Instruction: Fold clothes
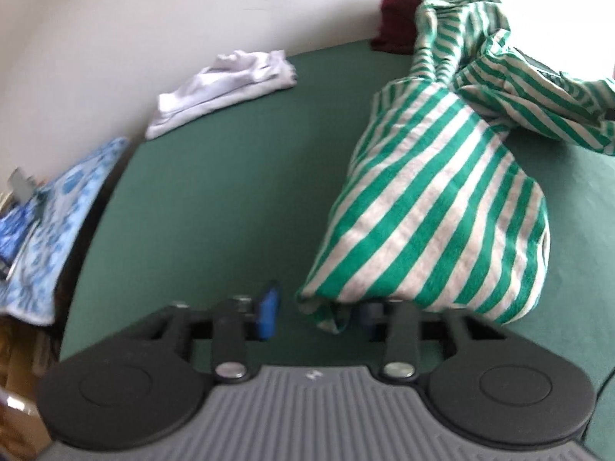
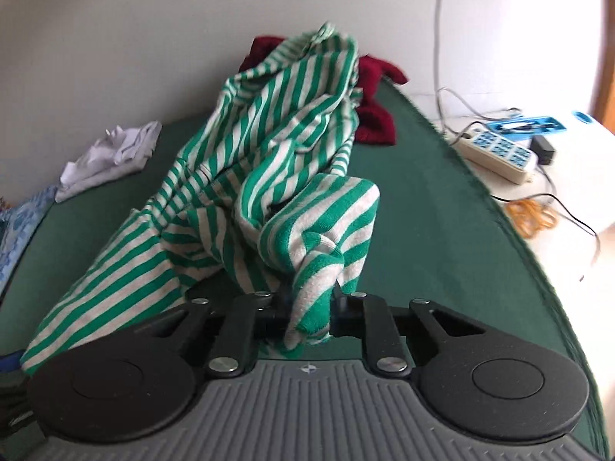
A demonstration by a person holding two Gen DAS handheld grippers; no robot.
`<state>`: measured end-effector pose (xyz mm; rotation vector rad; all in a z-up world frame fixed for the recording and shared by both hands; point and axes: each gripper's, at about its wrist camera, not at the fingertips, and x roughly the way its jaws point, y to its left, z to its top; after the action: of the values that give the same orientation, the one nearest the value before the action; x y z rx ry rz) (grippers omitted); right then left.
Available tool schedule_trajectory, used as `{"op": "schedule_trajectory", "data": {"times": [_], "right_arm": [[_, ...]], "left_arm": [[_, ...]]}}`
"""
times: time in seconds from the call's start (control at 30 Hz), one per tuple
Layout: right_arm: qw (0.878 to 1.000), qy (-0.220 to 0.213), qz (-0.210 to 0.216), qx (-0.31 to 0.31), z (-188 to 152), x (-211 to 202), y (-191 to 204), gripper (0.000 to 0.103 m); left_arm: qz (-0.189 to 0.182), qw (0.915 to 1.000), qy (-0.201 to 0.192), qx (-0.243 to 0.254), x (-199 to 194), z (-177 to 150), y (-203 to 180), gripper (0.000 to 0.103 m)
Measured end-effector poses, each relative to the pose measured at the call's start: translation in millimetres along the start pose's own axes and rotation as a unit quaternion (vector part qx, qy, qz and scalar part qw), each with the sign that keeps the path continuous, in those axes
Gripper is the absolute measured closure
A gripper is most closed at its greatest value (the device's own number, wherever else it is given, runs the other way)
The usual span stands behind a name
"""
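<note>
Right tool (image 2: 307,319): jaws pinched on a bunched fold of the green-and-white striped garment (image 2: 269,176), cloth clamped between them and hanging just below. Left tool (image 1: 319,315): fingers stand apart in view, a corner of the same striped garment (image 1: 434,207) sits between them against the right-hand finger; the blue pad (image 1: 268,313) on the other finger is clear of the cloth, so I cannot tell if it grips. The garment lies crumpled mid-counter on the green counter (image 2: 442,207), piled toward the far edge. Dark red cloth (image 2: 374,115) behind it at the far edge. White garment (image 1: 226,84) at the far left edge. Blue patterned cloth (image 1: 57,211) off the left edge. Power strip (image 2: 499,150) and cables beyond the right edge.
</note>
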<state>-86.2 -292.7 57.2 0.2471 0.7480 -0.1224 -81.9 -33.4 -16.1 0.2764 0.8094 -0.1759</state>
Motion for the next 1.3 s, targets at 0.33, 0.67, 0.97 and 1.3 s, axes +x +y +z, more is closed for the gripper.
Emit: {"op": "schedule_trajectory", "data": {"times": [0.33,0.67,0.97,1.3], "right_arm": [[0.996,0.014,-0.084,0.031,-76.6,-78.3,2.3,0.089],[0.989,0.101,-0.109,-0.017,-120.6,-97.5,7.6,0.093],[0.998,-0.002,-0.03,-0.062,-79.0,-93.7,26.0,0.063],[0.992,0.021,-0.033,-0.122,-80.8,-7.8,45.6,0.06]], "left_arm": [[-0.054,0.9965,-0.058,-0.025,-33.0,-19.1,72.6,0.094],[-0.027,0.9989,-0.038,-0.001,-55.1,-64.1,125.4,0.087],[-0.05,0.9914,-0.086,0.085,-79.2,-70.5,64.4,0.027],[-0.048,0.9843,-0.053,0.161,-37.9,-69.2,-52.9,0.03]]}}
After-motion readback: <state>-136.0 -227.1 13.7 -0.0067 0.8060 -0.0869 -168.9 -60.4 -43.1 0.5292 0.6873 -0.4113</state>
